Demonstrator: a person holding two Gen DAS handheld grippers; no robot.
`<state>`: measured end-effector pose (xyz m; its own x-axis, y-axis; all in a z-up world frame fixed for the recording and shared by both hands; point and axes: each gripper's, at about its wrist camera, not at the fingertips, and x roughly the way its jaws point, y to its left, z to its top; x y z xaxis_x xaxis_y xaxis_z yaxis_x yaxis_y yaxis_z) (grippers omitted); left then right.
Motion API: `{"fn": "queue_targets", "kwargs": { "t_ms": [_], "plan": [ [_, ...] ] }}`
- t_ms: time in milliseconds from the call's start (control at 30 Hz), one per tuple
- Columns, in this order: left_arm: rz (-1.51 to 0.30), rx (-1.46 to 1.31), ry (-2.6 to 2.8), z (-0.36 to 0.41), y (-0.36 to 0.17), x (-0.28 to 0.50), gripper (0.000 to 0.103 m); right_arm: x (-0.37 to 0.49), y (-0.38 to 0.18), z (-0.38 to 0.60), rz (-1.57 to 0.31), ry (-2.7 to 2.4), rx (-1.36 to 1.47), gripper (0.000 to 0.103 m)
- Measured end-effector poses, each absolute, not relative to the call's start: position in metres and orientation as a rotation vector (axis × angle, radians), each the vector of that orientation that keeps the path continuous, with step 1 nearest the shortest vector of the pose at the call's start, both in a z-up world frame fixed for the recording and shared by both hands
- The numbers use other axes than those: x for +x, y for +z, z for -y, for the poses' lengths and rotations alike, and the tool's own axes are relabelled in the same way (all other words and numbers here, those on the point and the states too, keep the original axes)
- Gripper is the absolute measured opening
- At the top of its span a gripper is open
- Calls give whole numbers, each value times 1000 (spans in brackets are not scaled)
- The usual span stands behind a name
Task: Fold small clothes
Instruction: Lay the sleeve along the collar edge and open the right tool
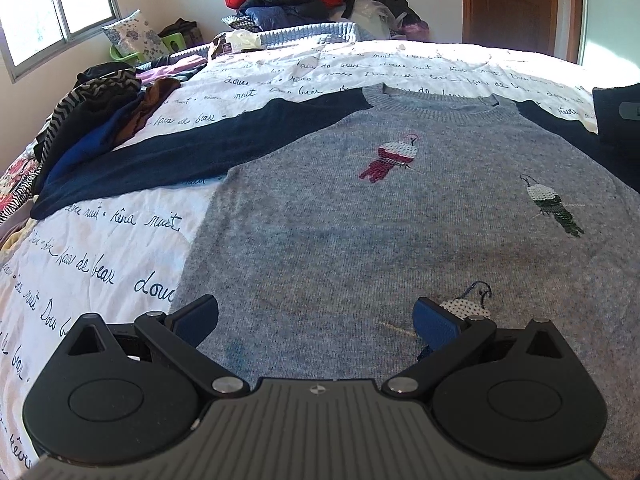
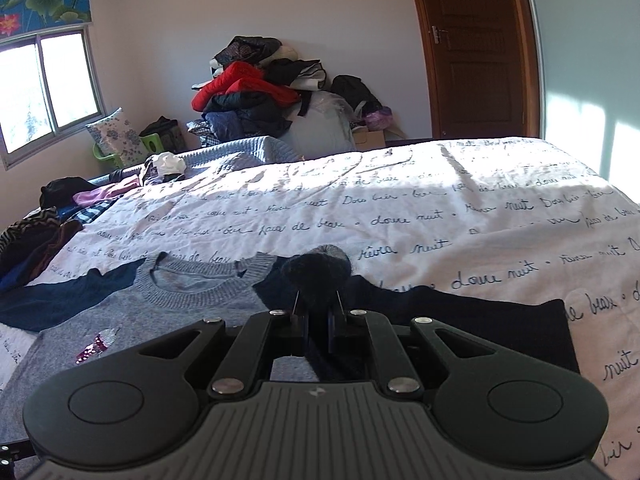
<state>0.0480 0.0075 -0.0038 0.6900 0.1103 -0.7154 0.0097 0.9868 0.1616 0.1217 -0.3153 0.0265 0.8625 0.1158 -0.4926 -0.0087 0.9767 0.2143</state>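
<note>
A small grey knit sweater (image 1: 360, 216) with navy sleeves and embroidered birds lies flat, front up, on the bed. Its left sleeve (image 1: 192, 148) stretches out to the left. My left gripper (image 1: 316, 320) is open and empty, low over the sweater's lower body. In the right wrist view the sweater (image 2: 192, 292) lies to the left. My right gripper (image 2: 317, 328) is shut on a bunched fold of the navy right sleeve (image 2: 316, 276), lifted a little above the bed near the collar. The rest of that sleeve (image 2: 480, 320) lies flat to the right.
The bed has a white sheet with script writing (image 2: 440, 216). A pile of loose clothes (image 1: 88, 120) lies along the bed's left edge. A heap of jackets (image 2: 248, 92) stands against the far wall, a door (image 2: 476, 48) to the right.
</note>
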Motion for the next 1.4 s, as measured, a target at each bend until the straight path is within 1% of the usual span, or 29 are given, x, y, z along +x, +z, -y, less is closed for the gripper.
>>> {"fn": "queue_targets", "kwargs": {
  "t_ms": [733,1400],
  "plan": [
    [-810,101,60,-32,-4,47,102,163,29,214,-565,178,157,8],
    [-811,54,100,-61,-1,42,102,201,18,103,-602,319,92,9]
  ]
}}
